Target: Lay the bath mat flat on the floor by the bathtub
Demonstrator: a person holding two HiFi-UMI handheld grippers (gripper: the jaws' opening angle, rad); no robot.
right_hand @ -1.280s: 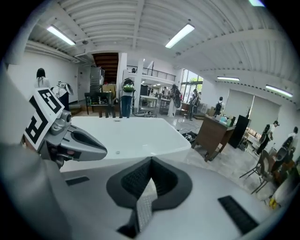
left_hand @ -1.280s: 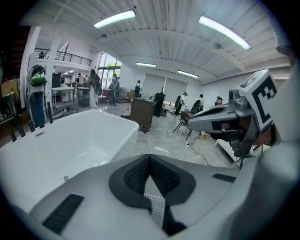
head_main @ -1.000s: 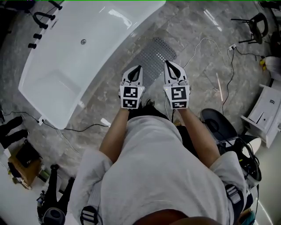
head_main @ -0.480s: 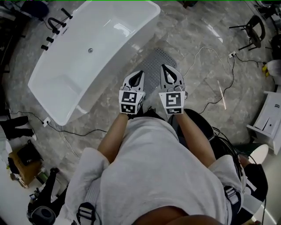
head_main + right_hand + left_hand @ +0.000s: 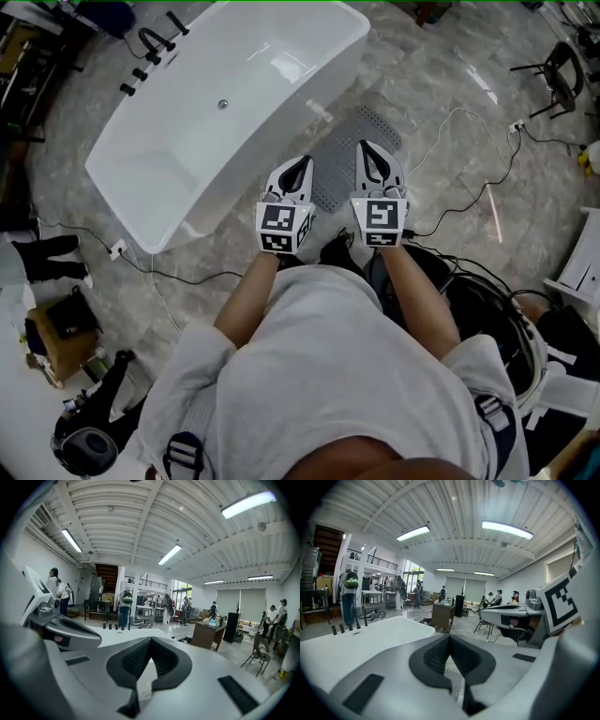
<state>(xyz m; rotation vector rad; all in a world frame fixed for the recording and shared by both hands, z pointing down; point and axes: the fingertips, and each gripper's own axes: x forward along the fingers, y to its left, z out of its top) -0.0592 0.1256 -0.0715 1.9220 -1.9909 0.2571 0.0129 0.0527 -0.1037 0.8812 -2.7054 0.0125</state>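
Both the left tool (image 5: 298, 162) and right tool (image 5: 367, 148) are closed tip to tip, empty, above the bath mat (image 5: 335, 171).

Fluorescent ceiling tubes (image 5: 506, 529) give bright, even light; glare streaks the white bathtub (image 5: 234, 122), while fisheye warping and dark corners ring both gripper views.

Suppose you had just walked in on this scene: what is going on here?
A person stands beside a white bathtub with a two-jaw gripper in each hand, both held out at about waist height. The left gripper and right gripper have their jaws together and hold nothing. Below them, a grey perforated bath mat lies on the marble floor right by the tub. It looks flat, though the grippers hide part of it.
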